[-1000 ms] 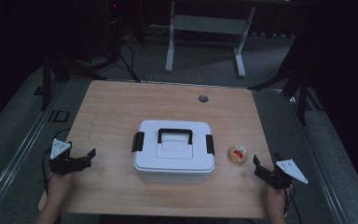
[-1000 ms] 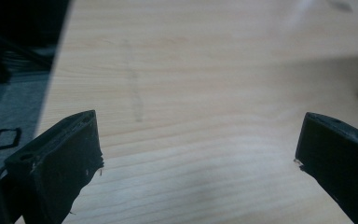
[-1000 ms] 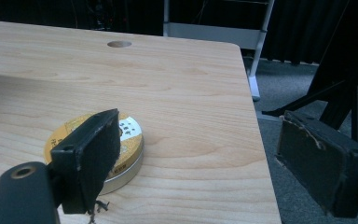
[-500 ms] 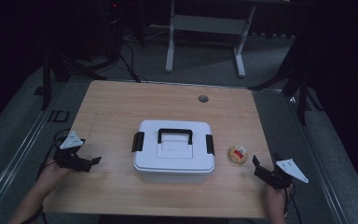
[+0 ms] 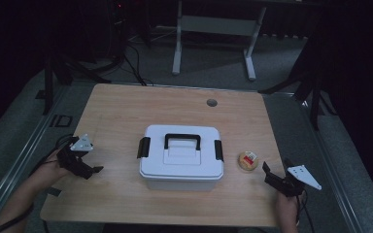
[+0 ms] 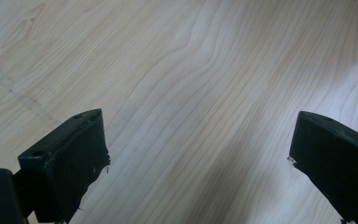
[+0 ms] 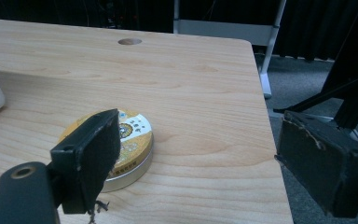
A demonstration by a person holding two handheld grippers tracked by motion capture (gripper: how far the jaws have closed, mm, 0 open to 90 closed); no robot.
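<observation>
Lying just ahead of the released right tongs (image 7: 191, 154), the round tin (image 7: 128, 144) stays ungrasped.

Wooden table (image 5: 126, 111) (pale) carries white box (image 5: 180, 162) and tin (image 5: 248, 160).

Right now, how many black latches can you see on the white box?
2. One black latch sits on the left end of the white box, the other latch on its right end. The far side of the box is not visible, so more may be hidden.
</observation>
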